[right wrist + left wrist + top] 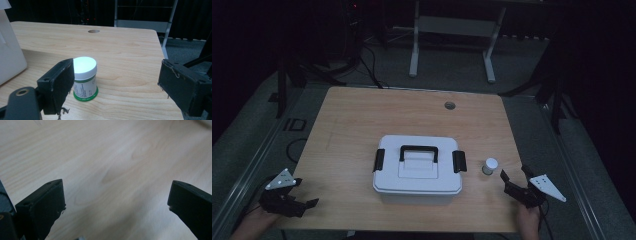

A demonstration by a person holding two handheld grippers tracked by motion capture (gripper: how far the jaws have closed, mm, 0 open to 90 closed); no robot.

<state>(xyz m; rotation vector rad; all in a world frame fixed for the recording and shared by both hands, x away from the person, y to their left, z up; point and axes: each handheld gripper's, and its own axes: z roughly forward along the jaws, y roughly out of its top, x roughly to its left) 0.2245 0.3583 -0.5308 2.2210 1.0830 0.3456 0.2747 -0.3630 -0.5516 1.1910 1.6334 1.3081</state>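
One small jar [85, 78]: white lid, green base ring, printed label. One white latched storage box [418, 170]. Left gripper [299, 195] and right gripper [514, 176] spread wide, nothing held.

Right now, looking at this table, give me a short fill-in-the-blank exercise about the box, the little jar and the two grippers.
1. The white plastic box has a black ____ on its lid.
2. The small white-capped jar has a ____ base.
3. The jar stands to the box's ____ in the high view.
4. The right gripper has its jaws ____.

Missing words: handle; green; right; open
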